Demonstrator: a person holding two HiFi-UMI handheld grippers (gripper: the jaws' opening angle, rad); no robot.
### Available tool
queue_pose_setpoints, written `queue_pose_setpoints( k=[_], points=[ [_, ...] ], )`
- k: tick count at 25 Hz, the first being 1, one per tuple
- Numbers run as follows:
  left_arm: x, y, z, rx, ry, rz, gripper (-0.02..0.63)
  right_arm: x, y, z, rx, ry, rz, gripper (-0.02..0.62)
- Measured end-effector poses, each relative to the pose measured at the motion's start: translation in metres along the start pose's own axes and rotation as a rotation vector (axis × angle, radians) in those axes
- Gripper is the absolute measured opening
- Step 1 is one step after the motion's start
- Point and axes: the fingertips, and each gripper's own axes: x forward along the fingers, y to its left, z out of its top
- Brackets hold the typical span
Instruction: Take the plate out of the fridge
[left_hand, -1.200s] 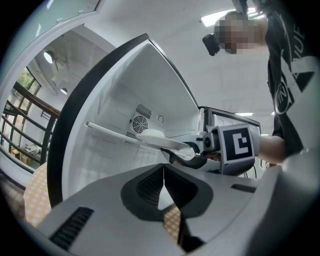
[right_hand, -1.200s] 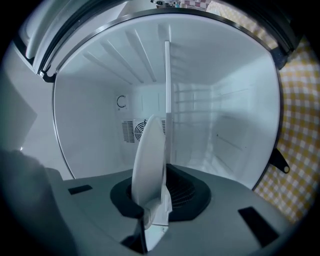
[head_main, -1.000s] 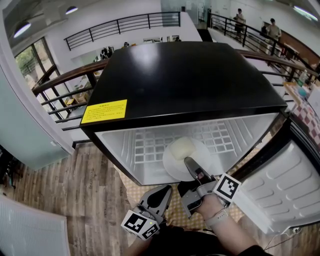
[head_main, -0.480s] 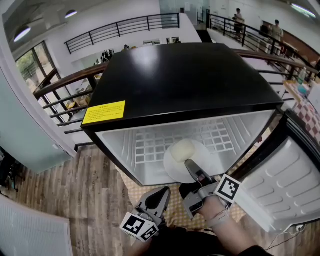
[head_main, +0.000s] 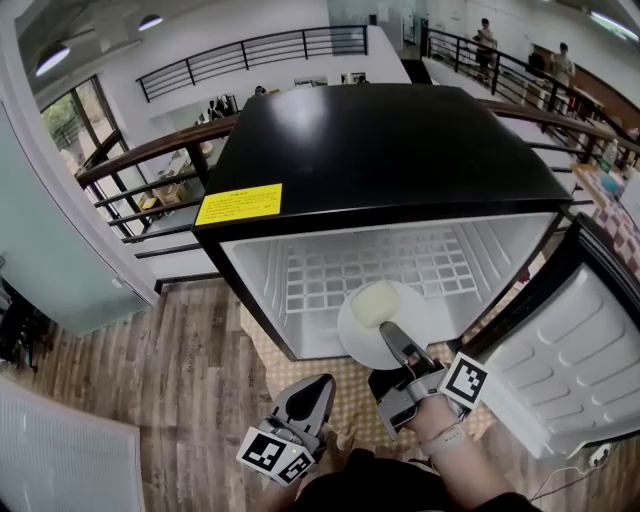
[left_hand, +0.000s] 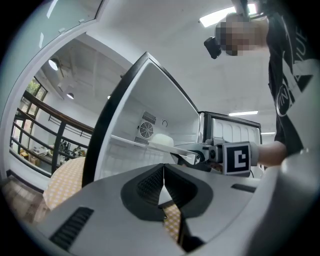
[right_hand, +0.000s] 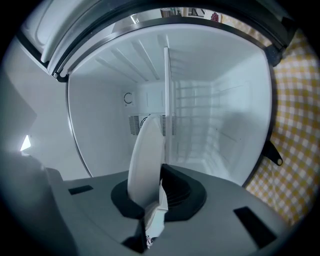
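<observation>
Yellow label at front-left of fridge top: dark print, too small to read. Marker cubes: black-and-white square codes only, no letters. Nothing else legible.

My right gripper clamps the white plate at the open fridge. My left gripper hangs below.

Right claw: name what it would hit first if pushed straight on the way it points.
Probably the white back wall of the black fridge, near its vent grille; the right claw, shut on the white round plate, points there. Depth is unclear.
</observation>
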Motion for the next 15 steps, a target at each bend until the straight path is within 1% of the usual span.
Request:
queue_pose_setpoints(
  k=[3,9,15],
  points=[
    [-0.013,-0.004,0.001,-0.009,0.005,0.017,0.009,-0.012,0.005,-0.012,0.008,0.016,0.009,0.043],
    [-0.025,-0.028,0.012,0.014,-0.010,-0.013,0.009,-0.044,0.008,-0.028,0.023,0.028,0.021,0.043],
    [-0.052,-0.049,0.011,0.023,-0.011,-0.010,0.009,-0.081,0.006,-0.046,0.020,0.022,0.004,0.043]
  ],
)
